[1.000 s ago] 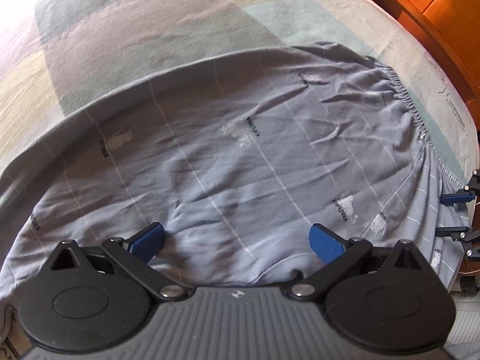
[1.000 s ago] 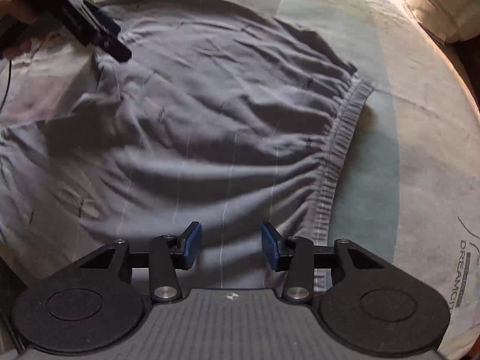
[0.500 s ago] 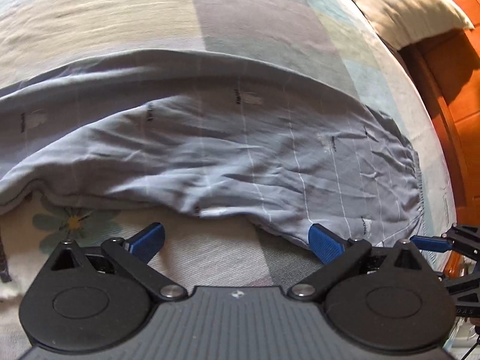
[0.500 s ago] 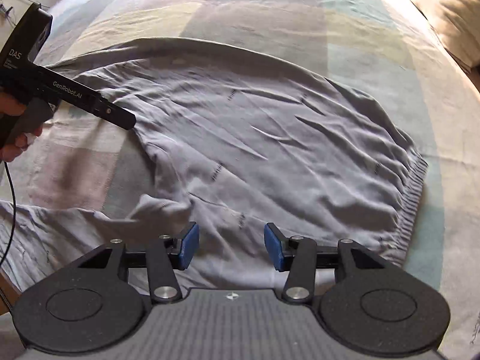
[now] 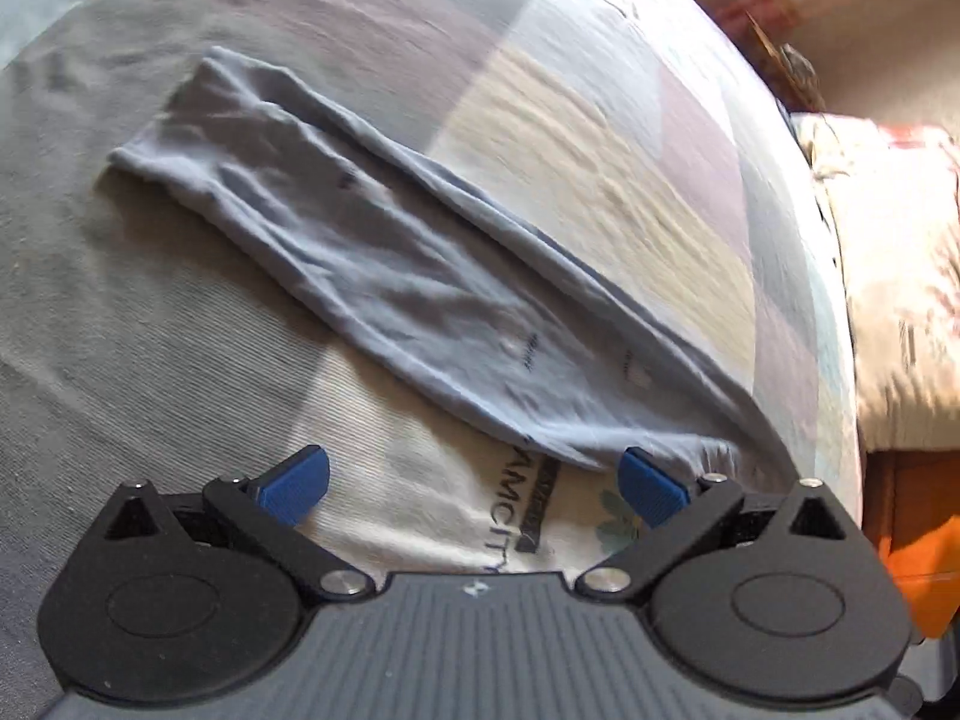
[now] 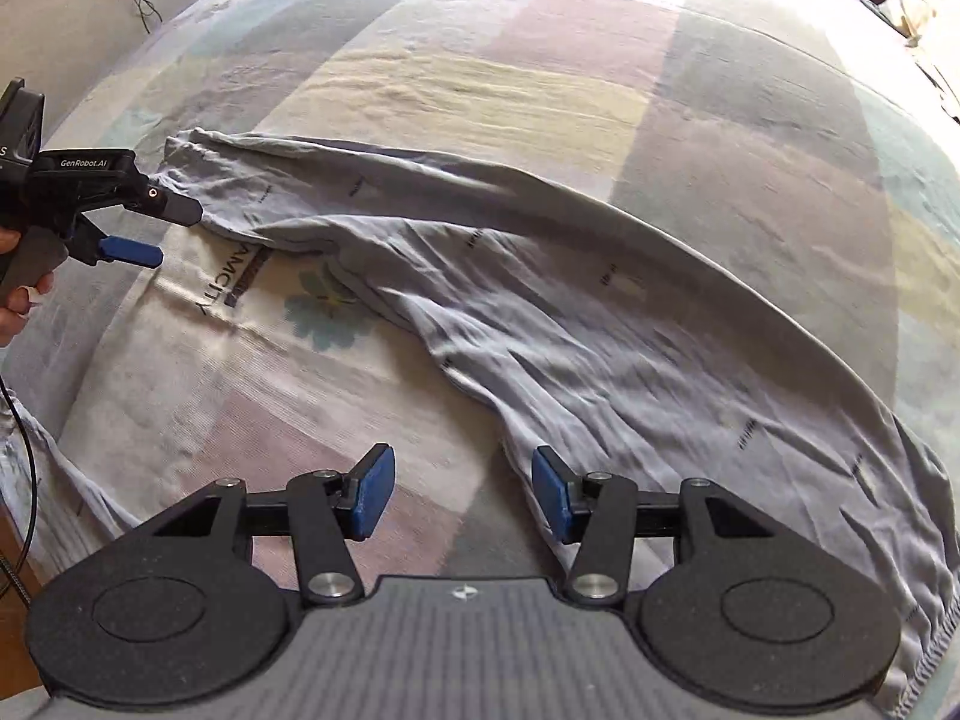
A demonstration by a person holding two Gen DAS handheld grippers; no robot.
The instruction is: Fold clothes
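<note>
Shifted from trousers' (image 6: 600, 324) waistband toward leg (image 5: 336, 228) — both grippers (image 5: 474, 483) (image 6: 462, 492) released, empty; limp, light cloth — pinch at leg hem.

The left gripper (image 5: 474, 483) points steeply downward with its blue pads (image 5: 297, 483) spread wide, nothing between them; in the right wrist view a hand (image 6: 15, 300) grips its handle at the left edge; the right gripper (image 6: 459, 492) angles down too, jaws partly apart, empty.
</note>
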